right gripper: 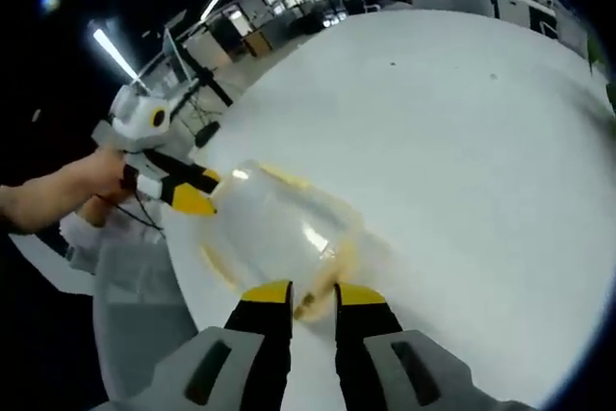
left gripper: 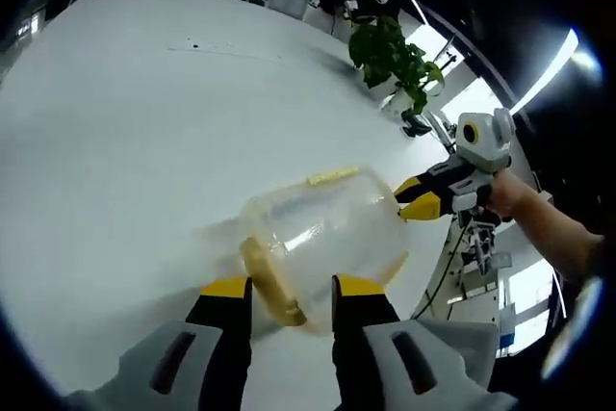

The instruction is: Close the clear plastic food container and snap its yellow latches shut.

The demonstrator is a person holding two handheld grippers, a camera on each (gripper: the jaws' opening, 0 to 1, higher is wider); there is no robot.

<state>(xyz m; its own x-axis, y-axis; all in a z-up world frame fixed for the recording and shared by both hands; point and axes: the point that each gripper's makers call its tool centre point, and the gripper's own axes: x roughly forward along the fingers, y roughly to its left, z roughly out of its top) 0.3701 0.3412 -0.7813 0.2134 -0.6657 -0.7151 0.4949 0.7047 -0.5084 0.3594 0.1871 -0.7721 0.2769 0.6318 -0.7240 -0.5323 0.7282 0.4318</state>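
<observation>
So here's where it's at: the clear container (left gripper: 322, 238) sits on the white table (left gripper: 125, 132), near the edge closest to the person, with a gripper working each end of it.

In the left gripper view, the left gripper (left gripper: 292, 288) has its 2 yellow-tipped jaws straddling the near yellow latch (left gripper: 272, 286). The latch strip sits right in the gap between the jaws, but I honestly cannot tell if they're actually pinching it or just hovering around it with the jaws apart. At the far right end, the right gripper (left gripper: 421, 199) pokes in with its tips touching or just about touching the container wall. There's another yellow latch (left gripper: 332, 177) along the far side, and a potted plant (left gripper: 390, 55) well beyond it on the table.

From the right gripper view, the right gripper (right gripper: 314, 293) is in the same situation: jaws either side of a blurry yellowish latch (right gripper: 322, 286) at its end, so again I cannot tell if it's gripping. The left gripper (right gripper: 188, 190) comes in from the left, held by a hand (right gripper: 101, 175).

Progress-wise, my guess is the lid's already on, since the thing reads as 1 closed shape. Whether any latch has clicked is too blurry to call, so I'd say the snapping step is underway and the latches are what's left.
</observation>
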